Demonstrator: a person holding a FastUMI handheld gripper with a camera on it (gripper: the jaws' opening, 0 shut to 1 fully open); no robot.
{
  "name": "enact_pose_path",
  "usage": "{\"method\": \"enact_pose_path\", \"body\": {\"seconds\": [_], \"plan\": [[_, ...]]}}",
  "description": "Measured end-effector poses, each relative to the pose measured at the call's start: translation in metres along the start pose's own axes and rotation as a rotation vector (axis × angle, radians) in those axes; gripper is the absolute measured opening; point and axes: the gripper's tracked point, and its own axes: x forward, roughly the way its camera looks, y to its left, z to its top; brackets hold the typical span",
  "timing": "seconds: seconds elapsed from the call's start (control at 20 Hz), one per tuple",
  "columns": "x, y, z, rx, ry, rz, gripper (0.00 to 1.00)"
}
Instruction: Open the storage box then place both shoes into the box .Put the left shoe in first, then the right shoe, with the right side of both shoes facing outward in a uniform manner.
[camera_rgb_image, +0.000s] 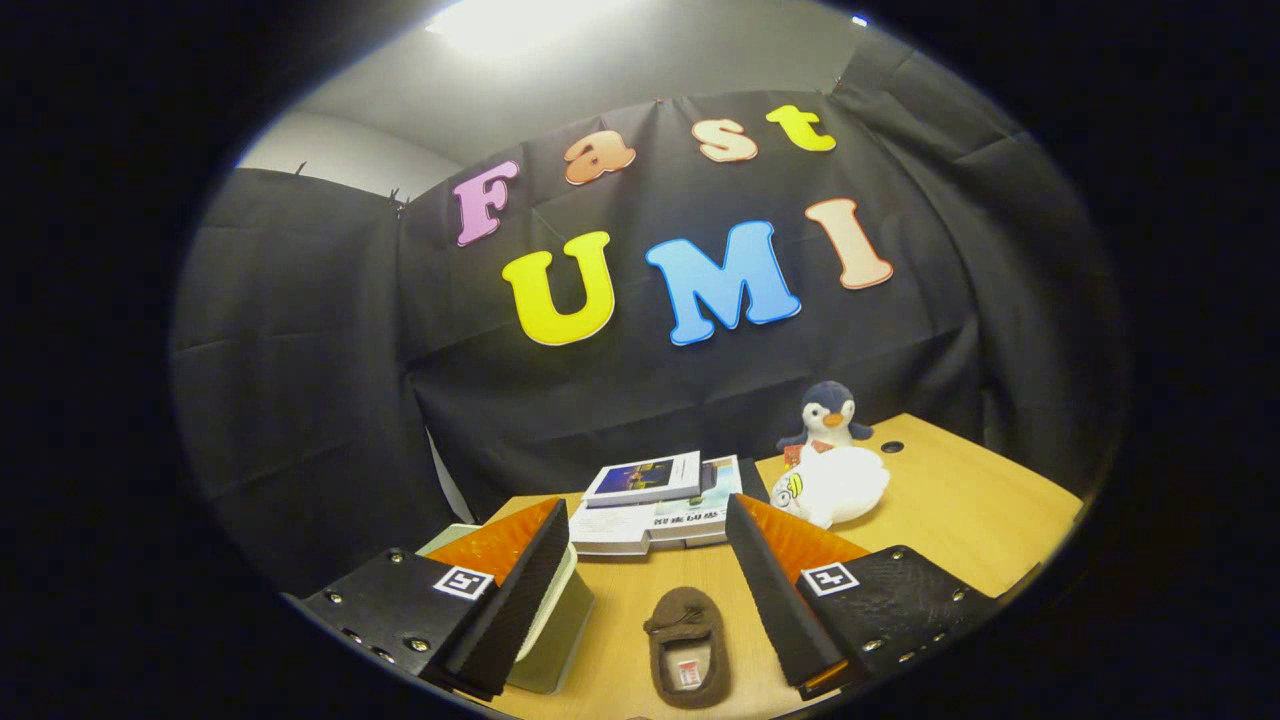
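A small brown shoe lies on the wooden table, between my two fingers and below them, its opening facing up. My gripper stands open above the table with nothing between its fingers. The pale green storage box with a white rim sits under and behind the left finger, which hides most of it. I cannot tell whether its lid is up.
A stack of books lies just beyond the fingers at the table's back. To its right sit a white plush toy and a penguin plush. Black cloth walls close off the back and the left.
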Motion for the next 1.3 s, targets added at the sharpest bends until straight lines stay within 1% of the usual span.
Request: {"method": "enact_pose_path", "body": {"seconds": [0.2, 0.55, 0.8, 1.0, 1.2, 1.3], "plan": [[0.005, 0.021, -0.030, 0.081, 0.078, 0.057, 0.96], [0.008, 0.059, -0.088, 0.321, 0.258, 0.156, 0.97], [0.009, 0.080, -0.114, 0.472, 0.361, 0.213, 0.97], [0.006, 0.093, -0.129, 0.617, 0.425, 0.248, 0.97], [0.005, 0.101, -0.141, 0.761, 0.479, 0.249, 0.96], [0.003, 0.107, -0.145, 0.835, 0.498, 0.270, 0.96]]}}
